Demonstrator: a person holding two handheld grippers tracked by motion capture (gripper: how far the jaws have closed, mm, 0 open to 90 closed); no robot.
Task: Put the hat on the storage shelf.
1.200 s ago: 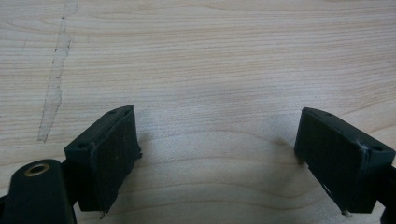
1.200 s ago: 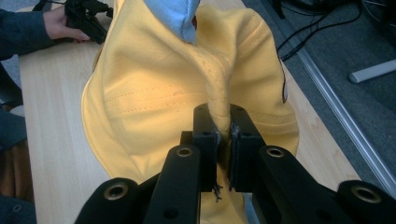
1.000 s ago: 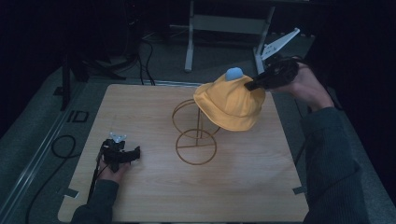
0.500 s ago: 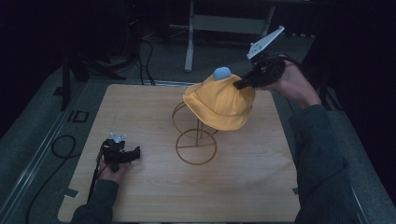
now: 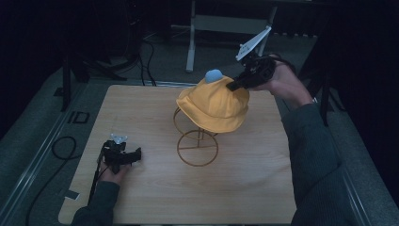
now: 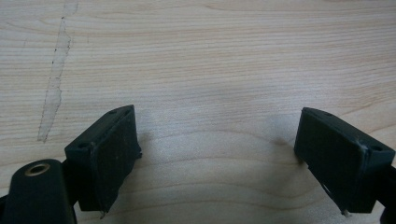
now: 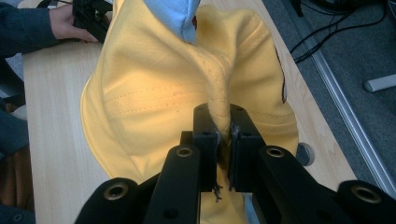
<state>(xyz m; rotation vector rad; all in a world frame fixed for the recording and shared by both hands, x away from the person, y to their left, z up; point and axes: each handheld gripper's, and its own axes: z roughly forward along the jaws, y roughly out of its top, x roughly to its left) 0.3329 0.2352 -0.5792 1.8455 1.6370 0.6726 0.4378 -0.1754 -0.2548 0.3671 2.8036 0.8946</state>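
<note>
A yellow bucket hat with a light blue pompom on top hangs over a brass wire stand at the table's middle. My right gripper is shut on a pinched fold of the hat's crown, reaching in from the far right. In the right gripper view the fabric bunches between the two black pads. My left gripper rests at the table's front left with its jaws wide apart and nothing but bare wood between them.
The light wooden table has bare room in front of and beside the stand. Cables trail off its left edge, and a metal frame leg stands on the floor behind it.
My right gripper has carried the hat leftward, from right of the stand to above it. The left gripper has stayed where it was.
</note>
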